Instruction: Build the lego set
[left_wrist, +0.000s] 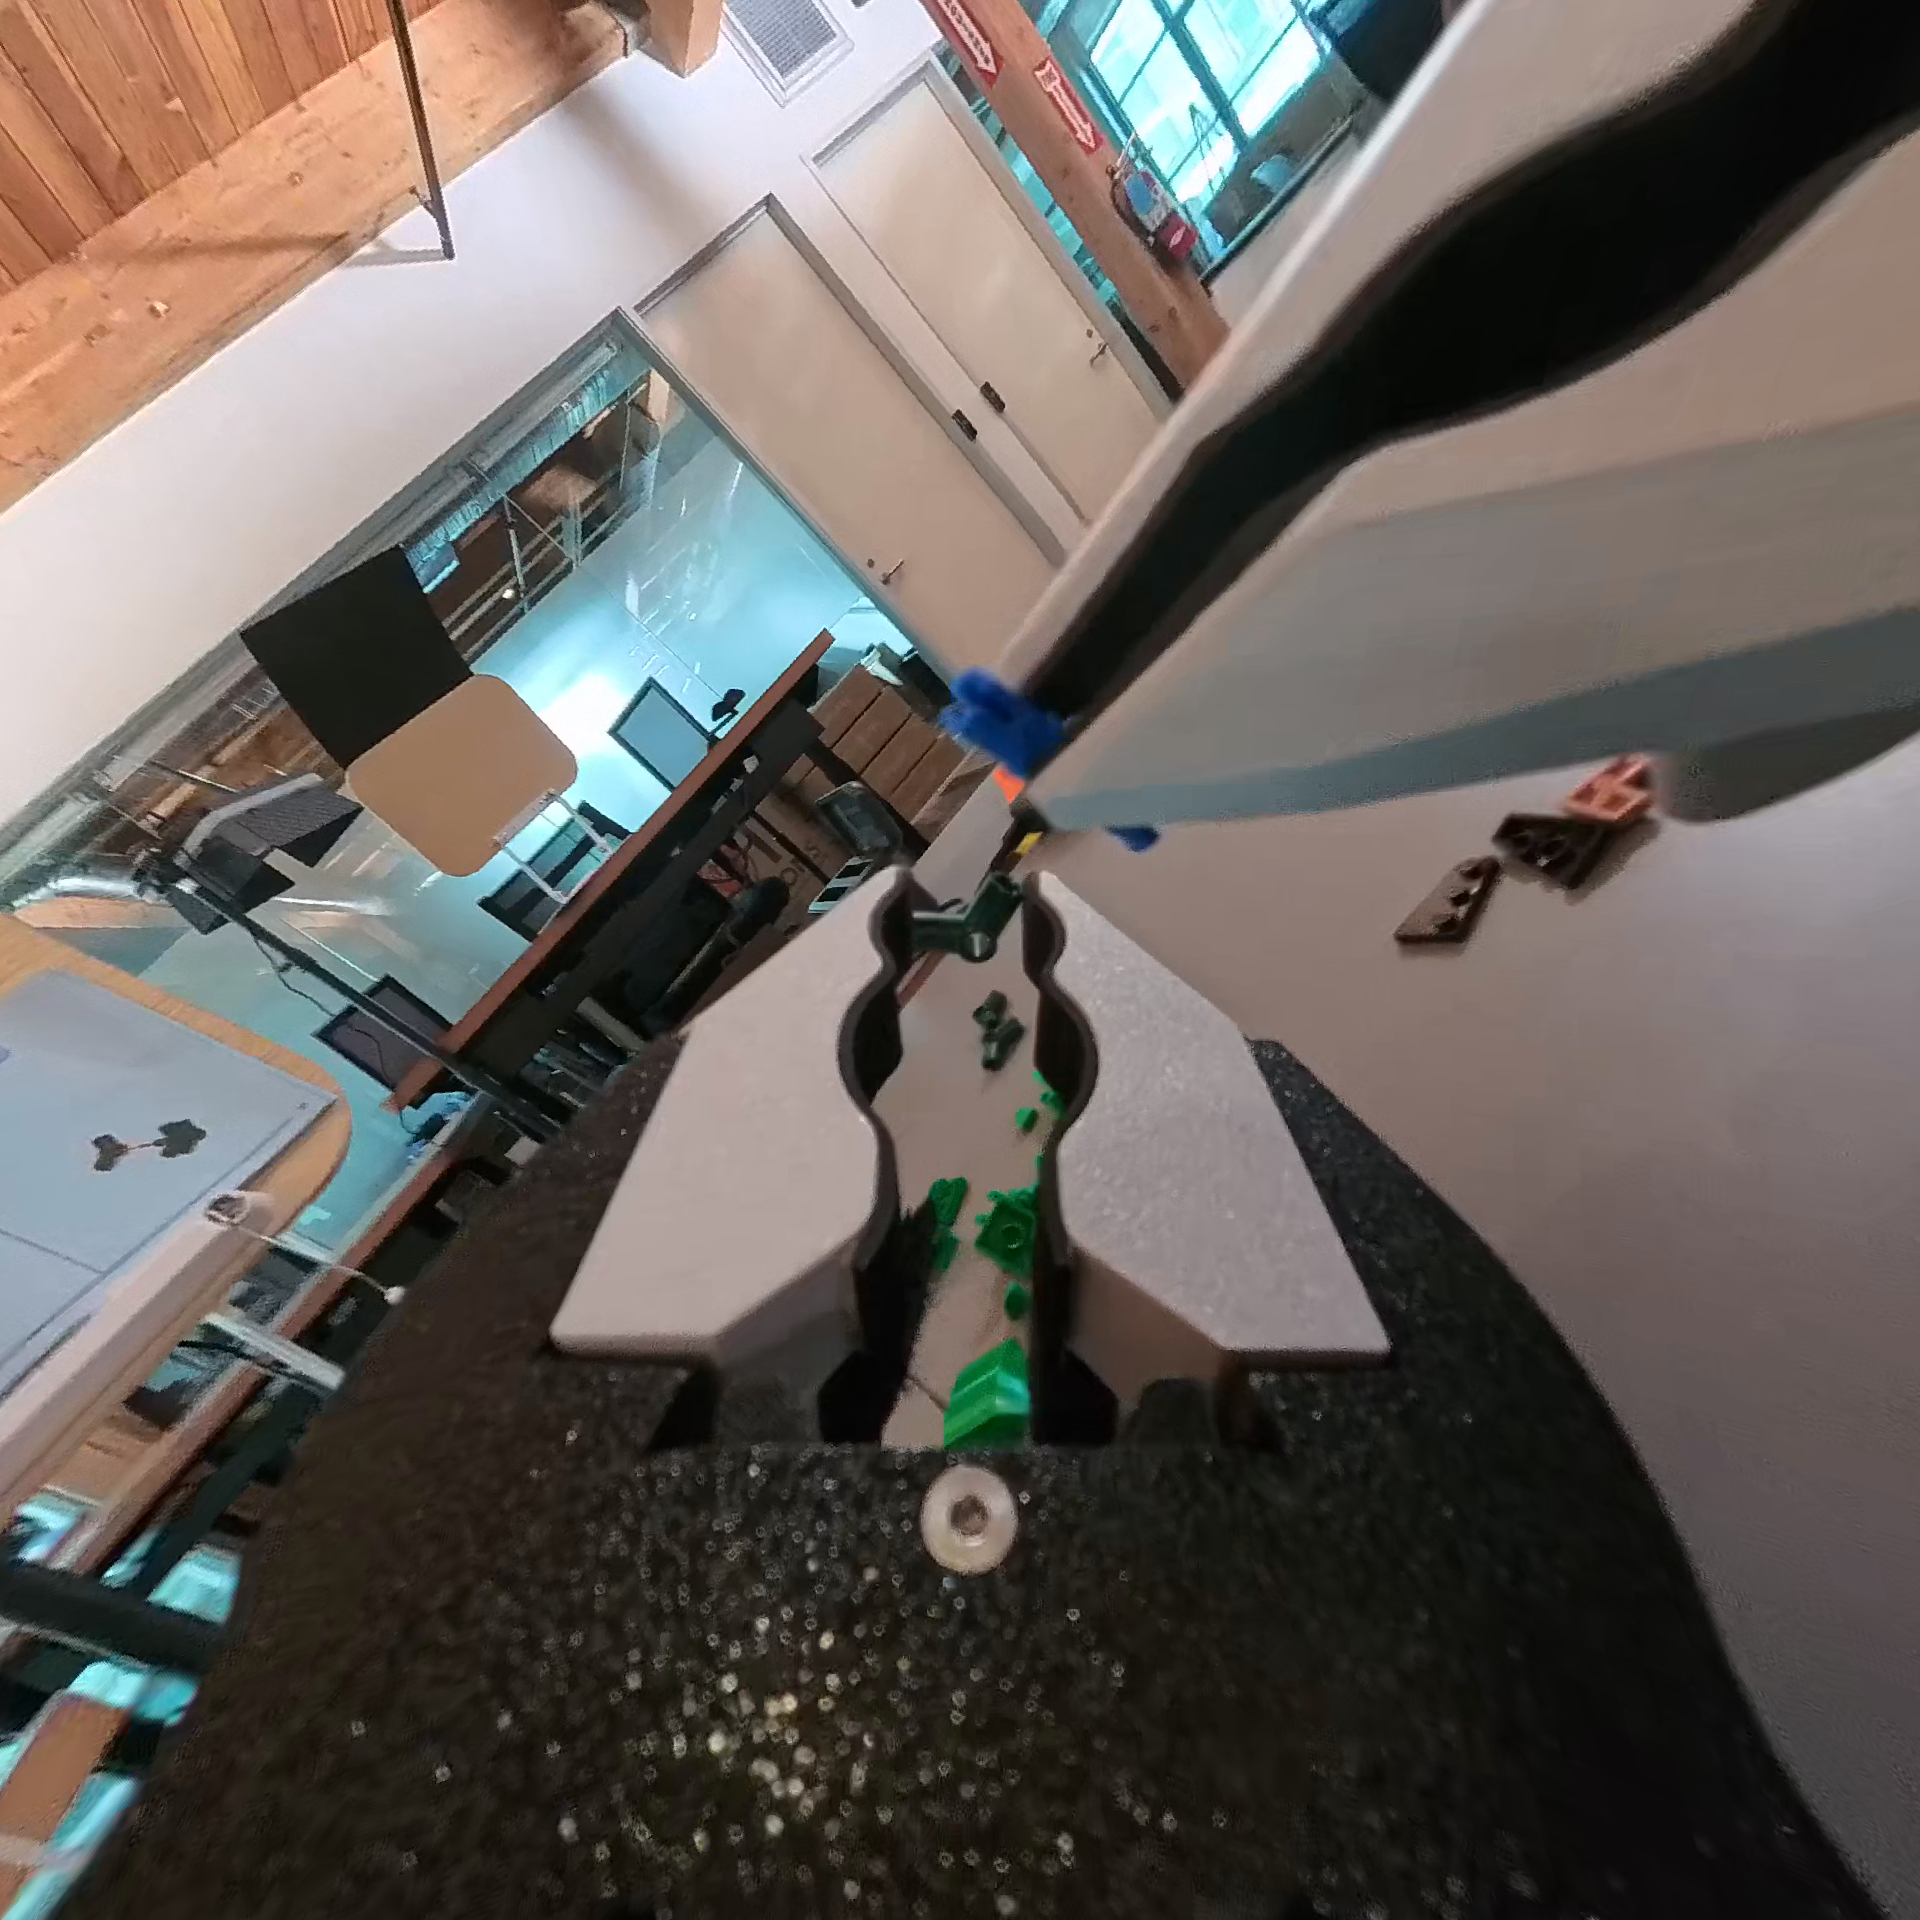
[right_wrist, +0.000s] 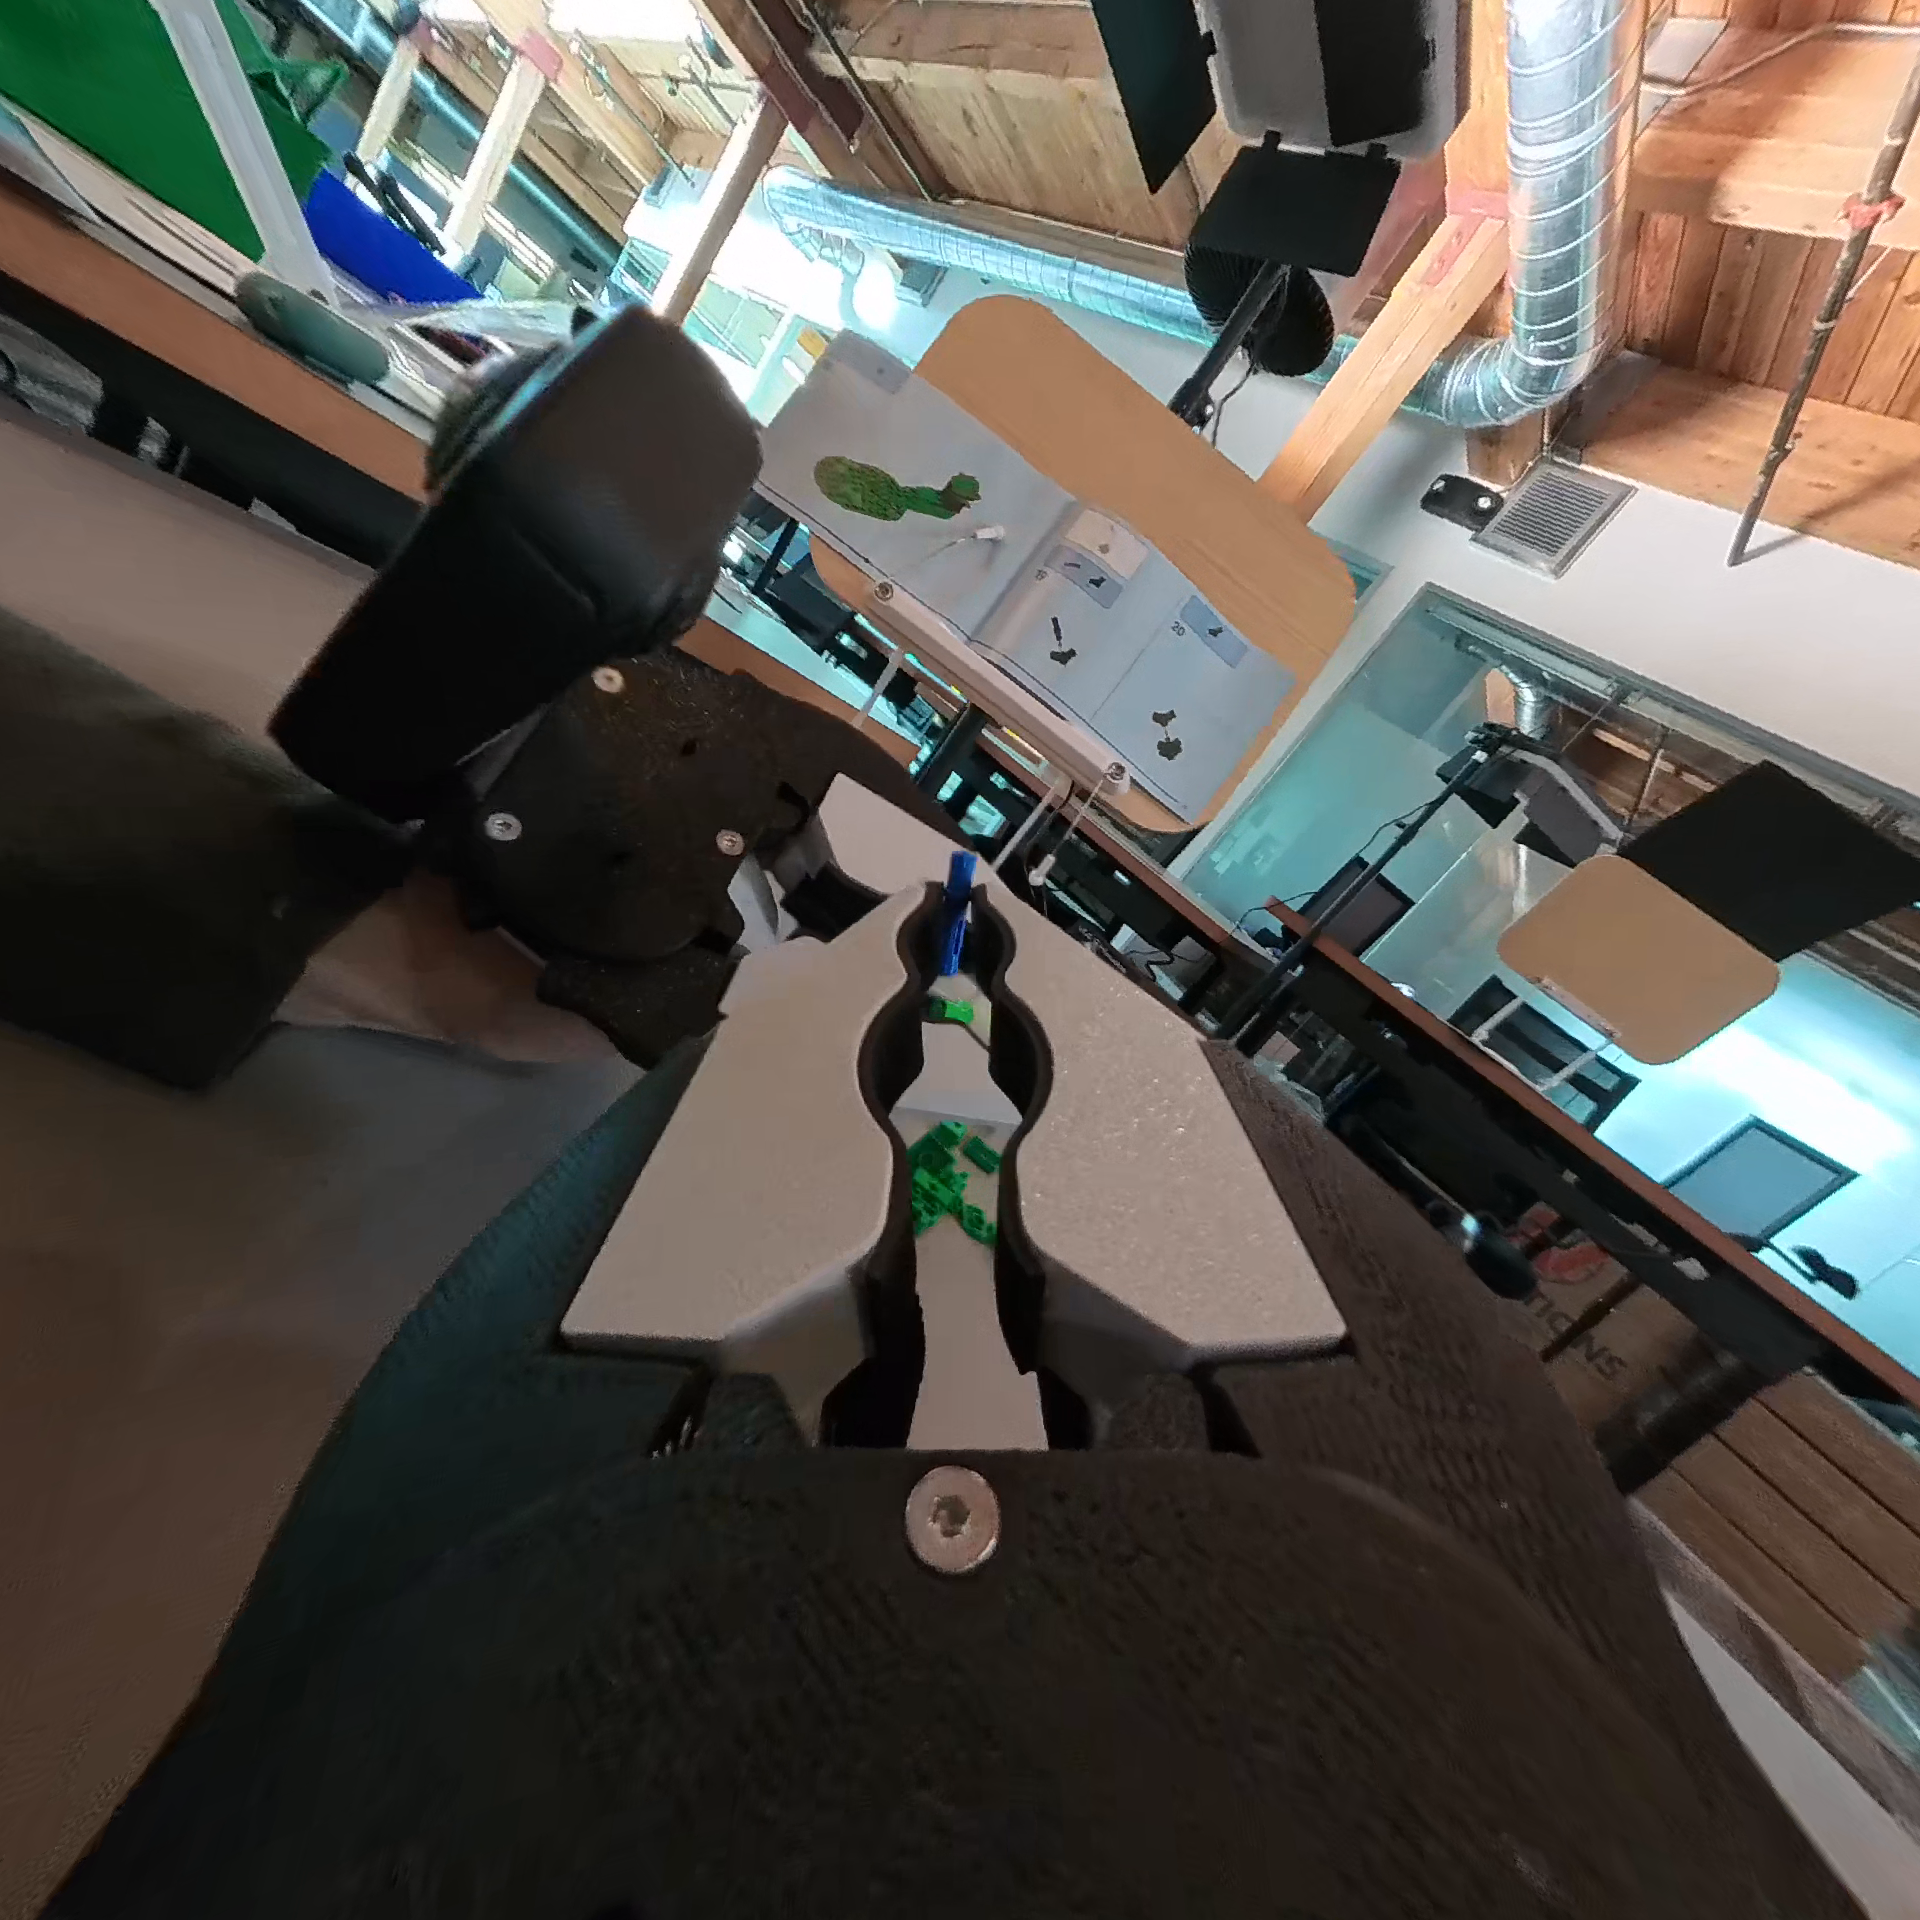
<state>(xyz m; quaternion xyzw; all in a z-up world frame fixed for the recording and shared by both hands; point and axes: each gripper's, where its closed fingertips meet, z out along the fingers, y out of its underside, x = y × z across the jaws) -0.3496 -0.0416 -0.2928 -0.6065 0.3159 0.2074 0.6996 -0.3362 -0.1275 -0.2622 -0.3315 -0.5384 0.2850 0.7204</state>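
Observation:
My left gripper (left_wrist: 966, 909) is shut on a small dark green lego piece (left_wrist: 961, 923) at its fingertips, held above the grey table (left_wrist: 1558, 1143). My right gripper (left_wrist: 1034, 743) reaches in from the upper right, just above the left tips, shut on a small blue piece (left_wrist: 992, 717). In the right wrist view the right gripper (right_wrist: 951, 914) pinches the blue piece (right_wrist: 954, 920) upright at its tips. The left gripper's black body (right_wrist: 623, 810) is close on the left. Loose green pieces (left_wrist: 1003, 1231) lie on the table below, and they show between the fingers in the right wrist view (right_wrist: 945, 1174).
Two black pieces (left_wrist: 1449, 902) (left_wrist: 1553, 847) and a reddish-brown piece (left_wrist: 1610, 795) lie on the table to the right. An open instruction booklet (right_wrist: 1039, 592) stands on a wooden board behind the work area. Desks and a glass wall are farther back.

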